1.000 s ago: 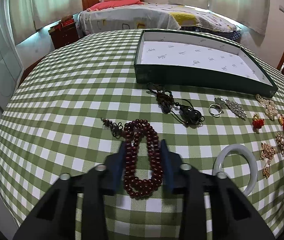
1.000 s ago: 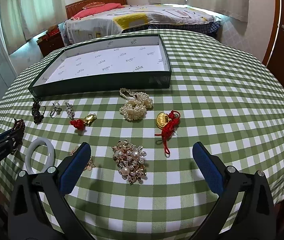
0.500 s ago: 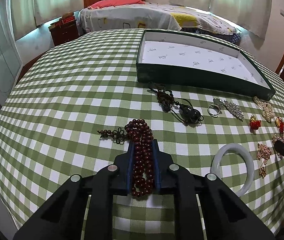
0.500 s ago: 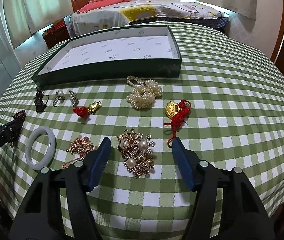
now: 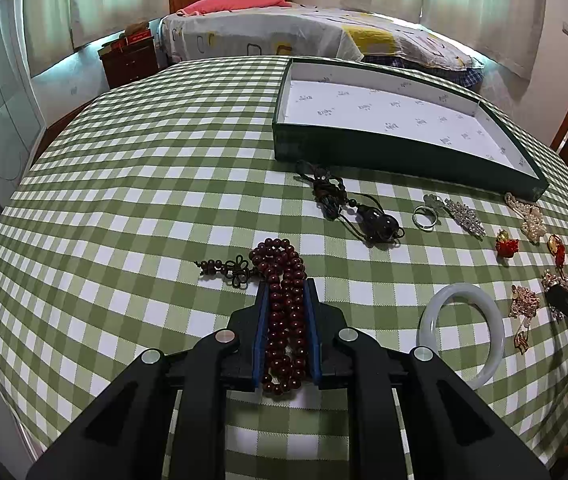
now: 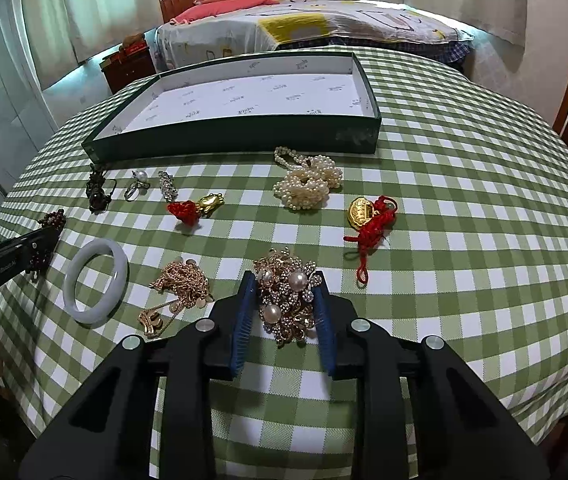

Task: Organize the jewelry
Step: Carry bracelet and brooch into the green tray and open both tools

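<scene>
My left gripper (image 5: 286, 286) is shut on a dark red bead bracelet (image 5: 284, 280) that lies on the green checked tablecloth. My right gripper (image 6: 284, 280) has closed around a gold brooch with pearls and rhinestones (image 6: 287, 294), and its pads touch the brooch on both sides. A dark green open box with a white lining (image 5: 403, 148) stands farther back; it also shows in the right wrist view (image 6: 236, 140). The left gripper shows at the left edge of the right wrist view (image 6: 16, 256).
On the cloth lie a white jade bangle (image 6: 96, 280), a gold chain (image 6: 182, 284), a pearl necklace (image 6: 309, 188), a gold charm on red cord (image 6: 367, 216), a red and gold charm (image 6: 196, 208), a ring (image 5: 425, 218), a rhinestone clip (image 5: 463, 216) and a dark gourd pendant (image 5: 375, 222). A bed stands behind the table.
Both grippers have closed: the left one on the red bead bracelet, the right one from wide open to around the brooch, after moving forward over it.
</scene>
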`<state>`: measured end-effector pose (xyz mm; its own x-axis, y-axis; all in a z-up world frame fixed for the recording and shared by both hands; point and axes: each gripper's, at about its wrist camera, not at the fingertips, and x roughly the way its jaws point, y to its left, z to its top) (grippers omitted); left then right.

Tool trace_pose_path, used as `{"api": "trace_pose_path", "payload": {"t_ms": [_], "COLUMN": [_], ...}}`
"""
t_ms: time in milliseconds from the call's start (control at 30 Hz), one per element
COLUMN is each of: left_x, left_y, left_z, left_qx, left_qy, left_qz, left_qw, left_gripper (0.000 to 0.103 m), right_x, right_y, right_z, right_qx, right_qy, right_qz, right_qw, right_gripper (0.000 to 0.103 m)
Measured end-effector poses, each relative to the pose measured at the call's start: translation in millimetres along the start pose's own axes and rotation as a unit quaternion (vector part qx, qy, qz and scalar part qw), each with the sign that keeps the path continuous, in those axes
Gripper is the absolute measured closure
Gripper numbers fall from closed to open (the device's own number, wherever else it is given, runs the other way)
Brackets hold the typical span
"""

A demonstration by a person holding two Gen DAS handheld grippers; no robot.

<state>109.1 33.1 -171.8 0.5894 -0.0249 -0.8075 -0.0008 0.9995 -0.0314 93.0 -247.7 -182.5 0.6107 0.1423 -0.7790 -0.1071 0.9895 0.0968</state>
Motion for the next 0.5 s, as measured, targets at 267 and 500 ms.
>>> {"api": "trace_pose_path", "payload": {"t_ms": [267, 500], "left_x": [-2, -10], "left_y": [1, 0], "left_z": [-3, -1], "left_qx": [-0.004, -0.008], "left_qy": [0.002, -0.010], "left_qz": [-0.004, -0.013], "left_qw": [1.0000, 0.9998], "left_gripper": [0.086, 0.086], "right_x": [-5, -15], "right_y": [0, -1], "right_z": [-1, 3], "right_qx": [0.002, 0.005], "right_qy": [-0.005, -0.016], "right_qz": [0.004, 0.004], "right_qw": [1.000, 1.000], "right_gripper": [0.080, 0.080]}}
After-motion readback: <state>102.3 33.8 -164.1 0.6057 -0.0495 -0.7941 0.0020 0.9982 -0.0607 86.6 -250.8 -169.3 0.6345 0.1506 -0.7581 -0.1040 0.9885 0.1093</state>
